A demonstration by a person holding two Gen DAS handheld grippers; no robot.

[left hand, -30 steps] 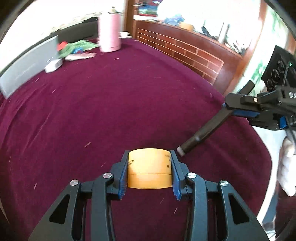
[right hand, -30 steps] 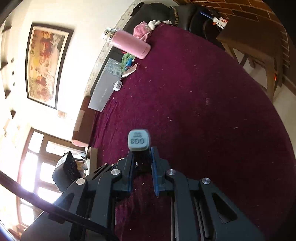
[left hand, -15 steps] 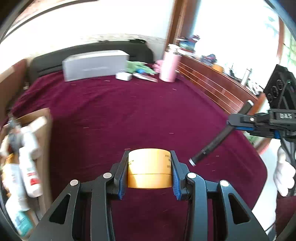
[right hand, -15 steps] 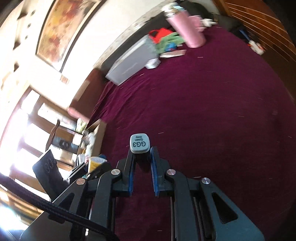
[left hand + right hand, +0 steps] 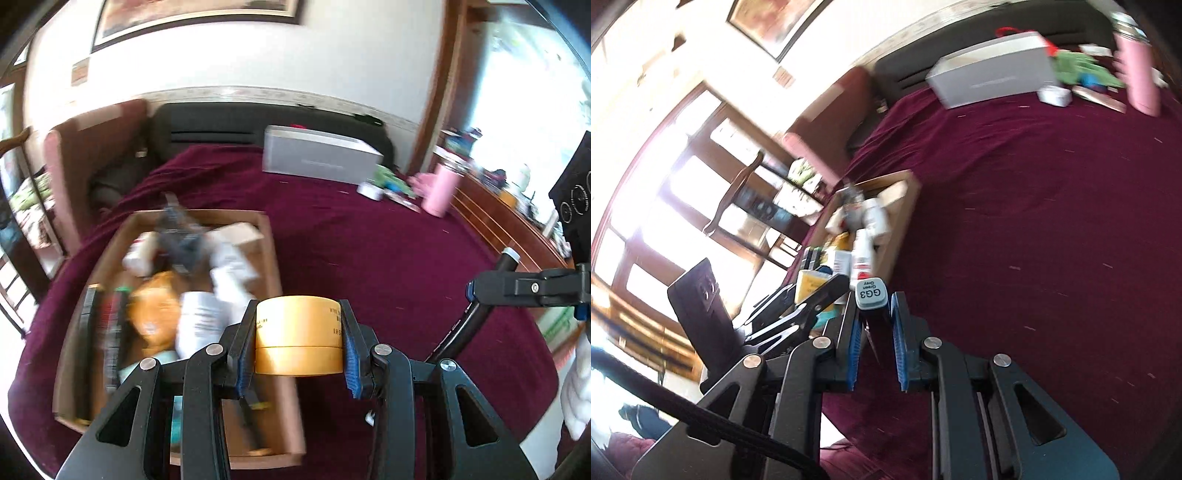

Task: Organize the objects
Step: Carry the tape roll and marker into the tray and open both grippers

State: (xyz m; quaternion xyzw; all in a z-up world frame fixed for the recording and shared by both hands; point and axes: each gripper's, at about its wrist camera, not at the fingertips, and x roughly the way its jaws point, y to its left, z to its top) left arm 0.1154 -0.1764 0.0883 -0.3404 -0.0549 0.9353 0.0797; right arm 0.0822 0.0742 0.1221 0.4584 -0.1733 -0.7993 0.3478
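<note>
Between the blue pads of the left gripper (image 5: 298, 341) sits a yellow tape roll (image 5: 298, 334), clamped above the near right edge of the cardboard box (image 5: 274, 258) on the maroon cloth (image 5: 369, 251).

From the right wrist, the right gripper (image 5: 874, 334) is clenched on a grey-capped marker (image 5: 871, 293), cap forward, just short of that box (image 5: 905, 206).

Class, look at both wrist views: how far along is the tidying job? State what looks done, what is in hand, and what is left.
Done: the cardboard box on the maroon cover already holds bottles and packets. In hand: the left tongs grip a yellow tape roll; the right tongs are shut on a grey-capped marker. Left: neither item is in the box yet.
</note>
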